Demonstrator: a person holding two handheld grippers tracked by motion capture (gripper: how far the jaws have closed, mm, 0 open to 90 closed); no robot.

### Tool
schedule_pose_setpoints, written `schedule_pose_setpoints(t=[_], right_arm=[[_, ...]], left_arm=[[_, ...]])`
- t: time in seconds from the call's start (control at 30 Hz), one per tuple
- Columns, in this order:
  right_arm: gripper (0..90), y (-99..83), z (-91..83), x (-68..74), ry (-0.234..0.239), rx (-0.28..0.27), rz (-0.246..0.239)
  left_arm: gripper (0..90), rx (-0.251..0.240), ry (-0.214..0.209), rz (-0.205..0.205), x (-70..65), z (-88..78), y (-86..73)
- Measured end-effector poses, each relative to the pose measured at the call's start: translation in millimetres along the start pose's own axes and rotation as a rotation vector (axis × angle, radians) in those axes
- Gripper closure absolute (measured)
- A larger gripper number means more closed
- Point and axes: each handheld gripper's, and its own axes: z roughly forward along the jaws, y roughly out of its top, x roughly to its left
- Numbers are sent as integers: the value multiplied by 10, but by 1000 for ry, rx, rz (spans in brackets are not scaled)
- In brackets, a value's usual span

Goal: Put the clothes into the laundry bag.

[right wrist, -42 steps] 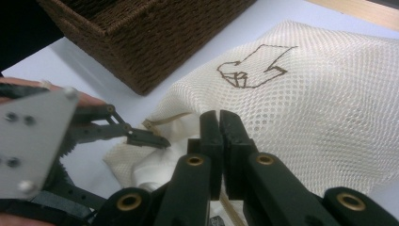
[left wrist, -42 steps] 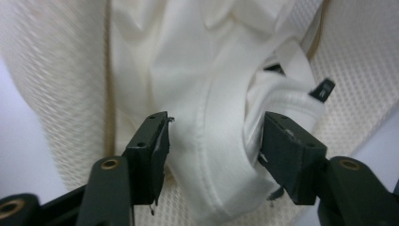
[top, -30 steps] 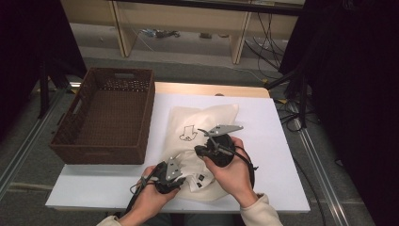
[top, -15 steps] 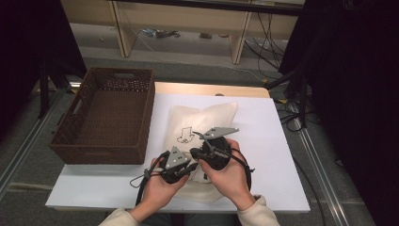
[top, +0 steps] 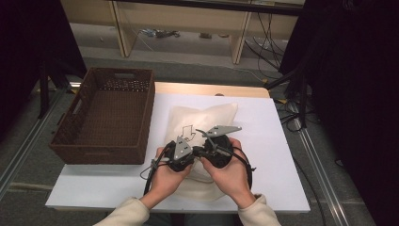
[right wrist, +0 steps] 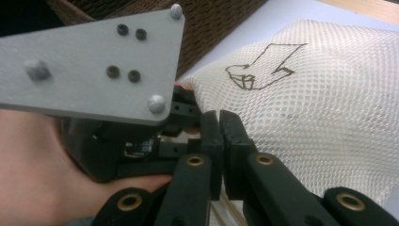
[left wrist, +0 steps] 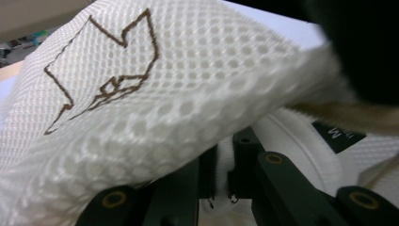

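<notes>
While both hands are meeting over near edge of white mesh bag (top: 207, 123), bag is lying on white bench (top: 277, 141), just right of brown wicker basket (top: 106, 117), brown outline drawing facing up. Left hand-held gripper (left wrist: 223, 181) is pinching fold of bag's mesh, jaws having just been closing on it. Right hand-held gripper (right wrist: 220, 141) is sitting fully closed beside left one; whether cloth is caught between its pads, cannot tell.

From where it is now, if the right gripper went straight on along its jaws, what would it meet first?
Probably the mesh bag: the right gripper points along its top. The left gripper sits close beside the tips, so depth is uncertain.
</notes>
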Motion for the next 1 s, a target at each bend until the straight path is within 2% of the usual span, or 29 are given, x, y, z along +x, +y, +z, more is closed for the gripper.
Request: schedule_pose_setpoints(t=[0.03,0.1,0.13,0.17,0.23,0.27,0.3,0.33,0.37,0.4,0.5,0.53,0.57,0.6,0.63,0.67,0.7,0.77,0.8,0.83,0.9,1.0], right_arm=[[900,-3,6,6,-2,-10,23],[900,5,-3,-38,-9,-8,-21],[900,5,-2,-40,-3,-7,-20],[900,4,-1,-45,-6,-8,-21],[900,3,-3,-33,-11,-3,16],[900,2,7,-59,-10,-5,-9],[900,1,10,-61,-11,-4,-7],[900,0,11,-71,-11,-4,-12],[900,2,13,-75,-7,5,-11],[900,-5,9,-73,-9,10,20],[900,-6,6,-88,-9,-1,22],[900,-8,0,-93,0,-1,26],[900,-2,-10,-103,-12,-2,13],[900,0,-19,-101,-5,3,24],[900,4,-15,-115,-11,-8,-1],[900,7,-26,-120,-7,2,-7],[900,3,-27,-105,-13,-8,17],[900,0,-15,-84,-18,-23,37],[900,9,-17,-109,-7,-14,-14],[900,7,-23,-93,-10,-5,5],[900,8,-22,-92,-13,-7,-3],[900,5,-24,-88,-15,-1,1]], left_arm=[[821,1,10,2,12,17,-4],[822,4,22,15,39,54,-8],[821,14,25,31,54,68,-8],[822,2,35,17,51,103,-16],[821,-8,43,8,58,153,-30],[821,-5,59,23,69,164,-30],[821,-9,56,-1,67,197,-37],[821,-6,61,-4,75,207,-37],[820,-8,66,3,93,219,-36],[819,-9,69,0,98,229,-36],[806,1,70,20,80,197,-26],[789,10,65,43,83,171,-25],[764,9,41,46,70,140,-34],[723,13,34,28,50,118,-45],[681,34,19,53,55,69,-53],[630,34,10,53,49,45,-62],[603,39,6,87,50,12,-72],[537,35,-16,95,25,-42,-109],[511,45,-17,124,35,-75,-116],[493,43,-22,113,24,-94,-133],[466,31,-26,101,11,-124,-160],[439,56,-39,110,6,-189,-212]])
